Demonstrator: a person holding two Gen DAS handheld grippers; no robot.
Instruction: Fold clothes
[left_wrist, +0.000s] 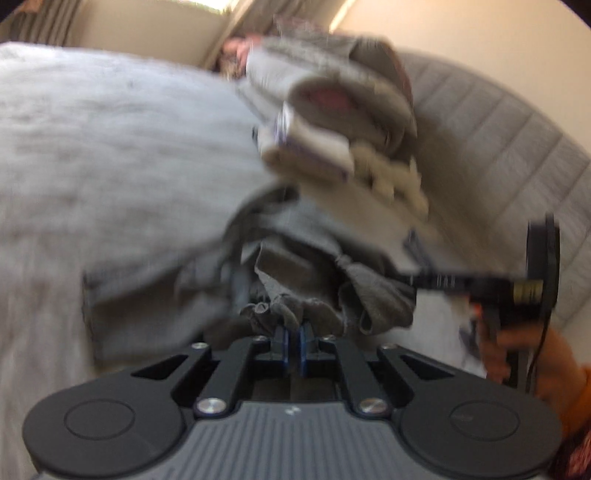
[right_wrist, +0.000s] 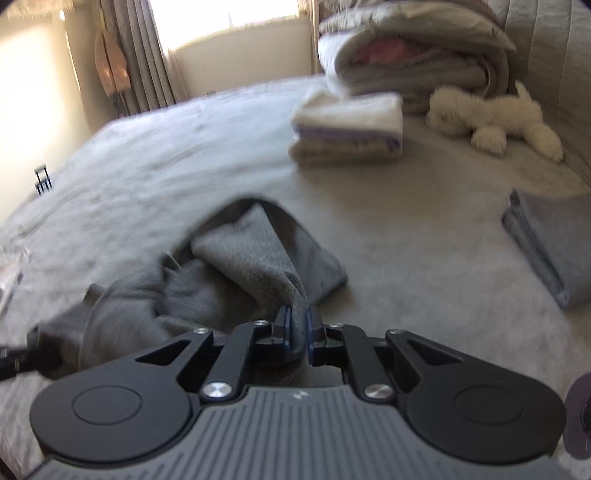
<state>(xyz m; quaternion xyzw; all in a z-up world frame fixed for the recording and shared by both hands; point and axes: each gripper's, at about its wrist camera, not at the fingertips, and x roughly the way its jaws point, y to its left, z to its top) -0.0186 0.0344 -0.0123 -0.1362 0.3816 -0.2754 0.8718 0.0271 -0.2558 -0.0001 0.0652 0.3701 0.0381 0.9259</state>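
- Grey garment (right_wrist: 236, 266): soft knit, mid-grey, crumpled; I see it bunched on the bed (right_wrist: 406, 229) directly ahead of my right fingers, one folded flap rising to a point beyond the tips, the rest trailing off to their left.
- My right gripper (right_wrist: 298, 328): fingers drawn together, clamped on a fold of the grey garment's edge.
- My left gripper (left_wrist: 293, 339): fingers close together, pinching a gathered wad of the same grey garment (left_wrist: 295, 291); the view is blurred by motion.
- Folded grey cloth (right_wrist: 554, 236): neat flat stack, well to the right of my right fingers, apart from the garment.
- Folded white towels (right_wrist: 347, 125): stacked, with a purple stripe at the edge, far ahead and slightly right of the fingertips.
- Rolled grey bedding (right_wrist: 413, 51): behind the towels, something pink tucked inside its folds.
- White plush toy (right_wrist: 495, 118): lying right of the towels.
- Containers: I can see none in either view.
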